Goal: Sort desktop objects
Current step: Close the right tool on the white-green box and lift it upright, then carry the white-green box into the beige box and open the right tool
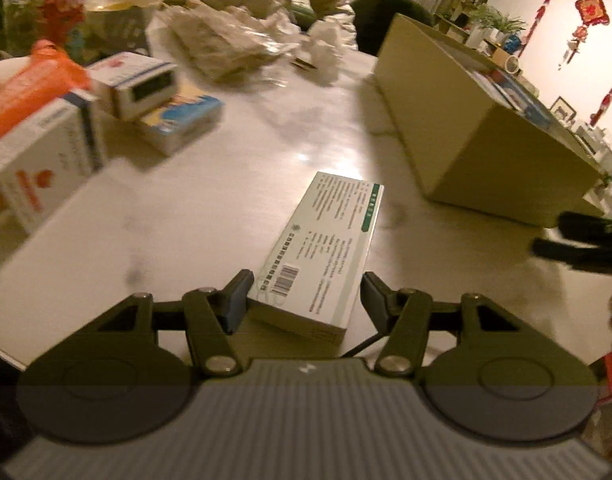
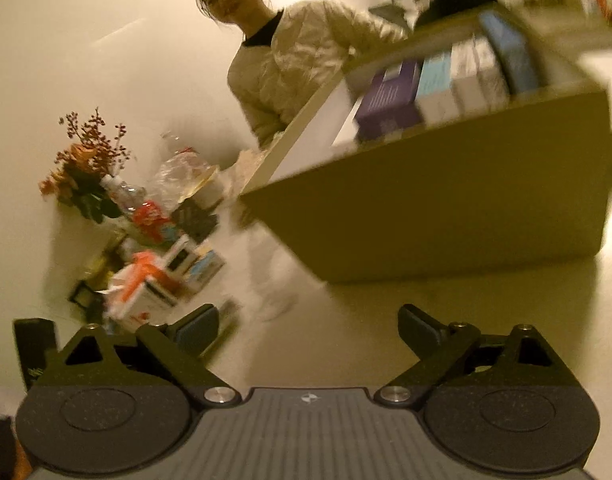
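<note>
A long white medicine box (image 1: 325, 252) with a green stripe and a barcode lies lengthwise between the pads of my left gripper (image 1: 306, 294). The gripper is shut on the box's near end, just over the white table (image 1: 186, 220). The box looks sharp while the background is smeared. To the right stands an open cardboard carton (image 1: 485, 128) with several boxes stacked inside. In the right wrist view the same carton (image 2: 445, 208) fills the middle right. My right gripper (image 2: 307, 326) is open with nothing between its fingers, in front of the carton. Its dark fingertips (image 1: 585, 240) show at the left view's right edge.
A pile of small boxes (image 1: 118, 108) and an orange packet (image 1: 30, 88) sits at the table's left. Crumpled plastic wrap (image 1: 234, 40) lies at the far side. A person in a cream jacket (image 2: 298, 76) stands behind the table. Flowers (image 2: 86, 168) and bottles crowd the far corner.
</note>
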`<state>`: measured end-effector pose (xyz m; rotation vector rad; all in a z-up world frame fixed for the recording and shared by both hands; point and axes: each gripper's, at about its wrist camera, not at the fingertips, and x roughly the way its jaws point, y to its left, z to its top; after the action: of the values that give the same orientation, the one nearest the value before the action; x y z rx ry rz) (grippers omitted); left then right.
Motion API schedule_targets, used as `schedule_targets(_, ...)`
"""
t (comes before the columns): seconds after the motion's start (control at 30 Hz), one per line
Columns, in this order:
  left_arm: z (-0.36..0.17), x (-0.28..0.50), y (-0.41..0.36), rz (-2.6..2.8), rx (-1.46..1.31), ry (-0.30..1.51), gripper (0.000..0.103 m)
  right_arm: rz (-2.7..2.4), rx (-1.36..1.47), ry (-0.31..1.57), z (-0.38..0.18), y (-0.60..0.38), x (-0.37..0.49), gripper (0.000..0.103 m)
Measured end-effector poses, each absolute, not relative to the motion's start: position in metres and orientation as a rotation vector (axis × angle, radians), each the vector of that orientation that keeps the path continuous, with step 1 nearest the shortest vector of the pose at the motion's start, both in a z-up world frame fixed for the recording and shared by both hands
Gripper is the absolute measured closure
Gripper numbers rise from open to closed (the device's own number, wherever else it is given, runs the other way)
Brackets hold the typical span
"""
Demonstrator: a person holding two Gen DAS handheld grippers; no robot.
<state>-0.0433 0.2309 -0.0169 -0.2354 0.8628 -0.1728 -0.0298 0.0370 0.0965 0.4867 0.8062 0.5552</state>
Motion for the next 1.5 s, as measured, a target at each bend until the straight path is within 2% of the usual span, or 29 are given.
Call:
schedule_targets(0.23, -0.018, -0.041, 0.206, -0.217, -0.249, 0.87, 0.046, 0.644, 0.607, 0.916, 0.076, 0.055, -0.023, 0.016)
schedule_targets(0.57, -0.02, -0.039, 0.181, -0.314, -0.301, 0.889, 0.047, 0.688, 0.697, 0.987, 0.062, 0.068, -0.015, 0.024)
schedule_targets(0.7, -0.019, -0.041, 0.172, -0.36, -0.313, 0.886, 0.047, 0.704, 0.724, 1.016, 0.056, 0.07, -0.012, 0.031)
schedule_targets(0.77, -0.018, -0.04, 0.169, -0.376, -0.31, 0.883, 0.047, 0.709, 0.731, 1.028, 0.053, 0.072, -0.011, 0.036)
schedule_targets(0.93, -0.017, -0.042, 0.164, -0.403, -0.296, 0.877, 0.047, 0.719, 0.728, 1.043, 0.051, 0.075, -0.01, 0.062)
schedule_targets(1.2, -0.014, -0.046, 0.161, -0.443, -0.267, 0.858, 0.049, 0.72, 0.745, 1.018, 0.054, 0.071, -0.012, 0.08)
schedule_targets(1.5, -0.003, -0.054, 0.163, -0.508, -0.27, 0.786, 0.039, 0.722, 0.628, 0.95, 0.084, 0.066, -0.016, 0.081)
